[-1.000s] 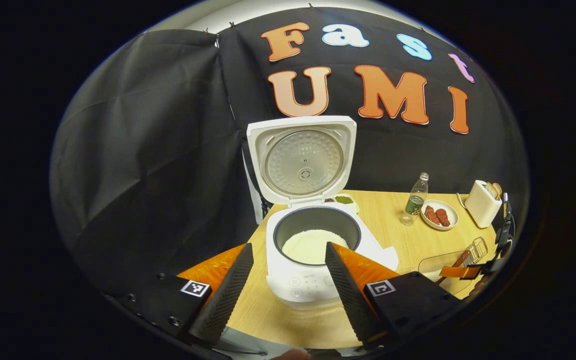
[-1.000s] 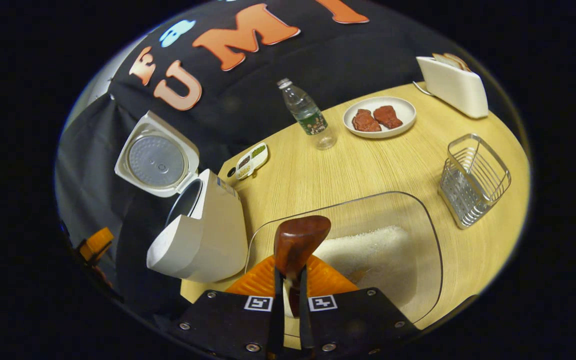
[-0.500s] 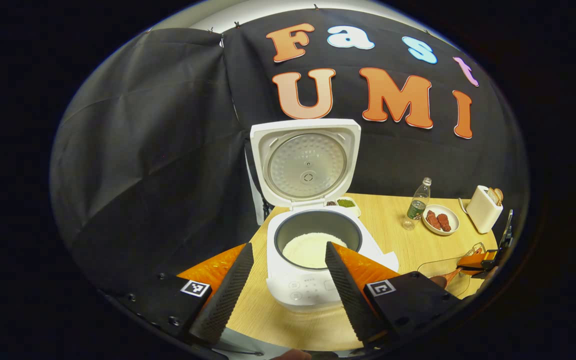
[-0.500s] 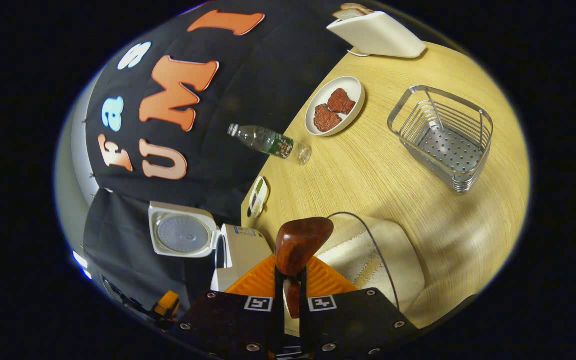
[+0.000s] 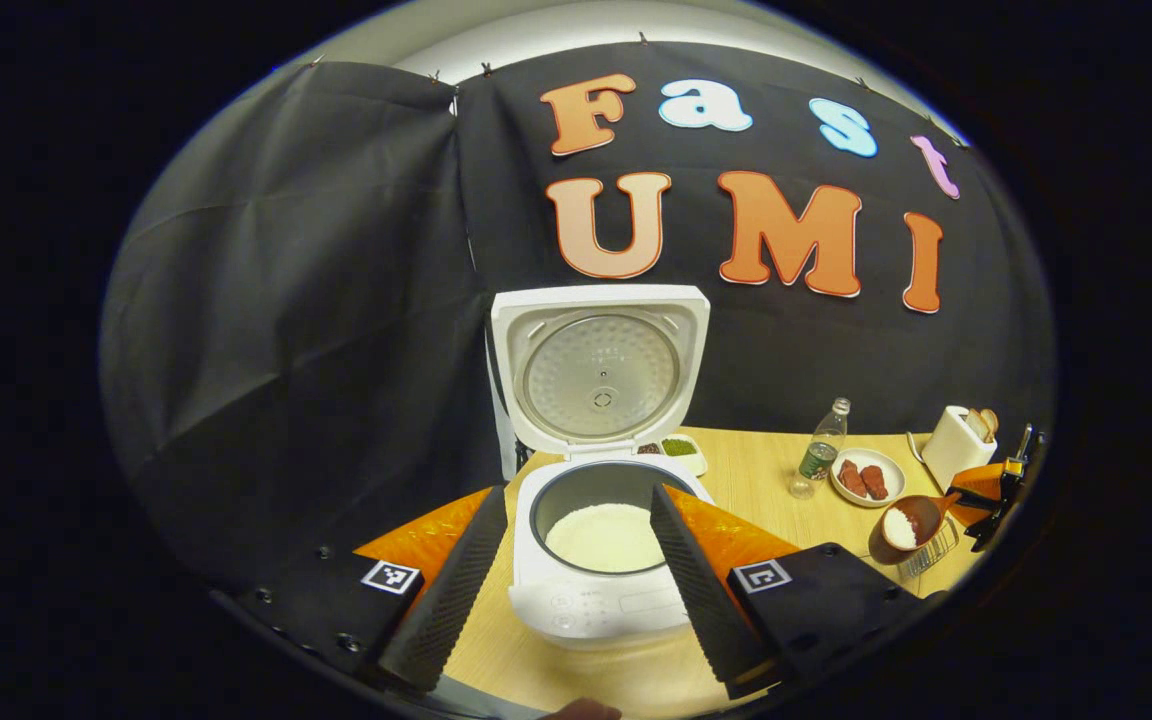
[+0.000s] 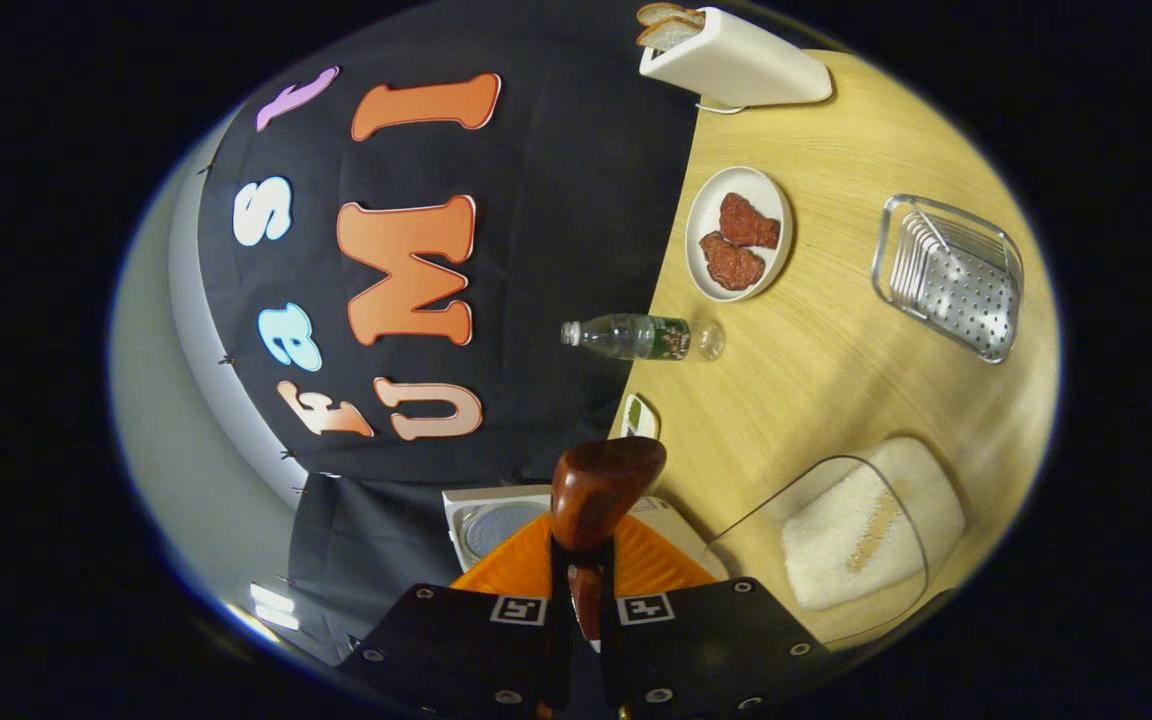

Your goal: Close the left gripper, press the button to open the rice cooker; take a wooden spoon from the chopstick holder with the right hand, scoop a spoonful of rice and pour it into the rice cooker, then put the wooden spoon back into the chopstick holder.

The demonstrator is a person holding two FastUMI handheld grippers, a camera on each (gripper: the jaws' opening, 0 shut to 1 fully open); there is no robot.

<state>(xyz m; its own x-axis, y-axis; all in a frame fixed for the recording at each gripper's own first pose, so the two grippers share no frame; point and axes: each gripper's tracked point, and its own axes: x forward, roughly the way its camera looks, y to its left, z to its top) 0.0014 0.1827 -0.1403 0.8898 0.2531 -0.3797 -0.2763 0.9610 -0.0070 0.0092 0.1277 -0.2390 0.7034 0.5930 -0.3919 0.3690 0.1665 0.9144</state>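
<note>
The white rice cooker (image 5: pixel 596 600) stands open, its lid (image 5: pixel 601 375) upright and white rice in its pot (image 5: pixel 604 537). My left gripper (image 5: pixel 576 590) hangs open in front of the cooker, holding nothing. At the far right, my right gripper (image 5: pixel 991 485) carries the wooden spoon (image 5: pixel 911 522), whose bowl holds white rice. In the right gripper view, my right gripper (image 6: pixel 584 575) is shut on the spoon's handle and the dark brown back of the wooden spoon (image 6: pixel 601 485) faces the camera. The wire chopstick holder (image 6: pixel 951 275) stands on the table. The cooker (image 6: pixel 491 520) peeks out behind the spoon.
A clear container of rice (image 6: pixel 856 530) sits near the spoon on the wooden table (image 6: pixel 836 380). Farther off are a plate of meat (image 6: pixel 736 245), a water bottle (image 6: pixel 636 337), a toaster with bread (image 6: pixel 731 60) and a small seasoning dish (image 6: pixel 639 415).
My right gripper has lifted the spoon out of the rice container with rice in it and rolled further over. The left gripper has drawn back slightly and stayed open.
</note>
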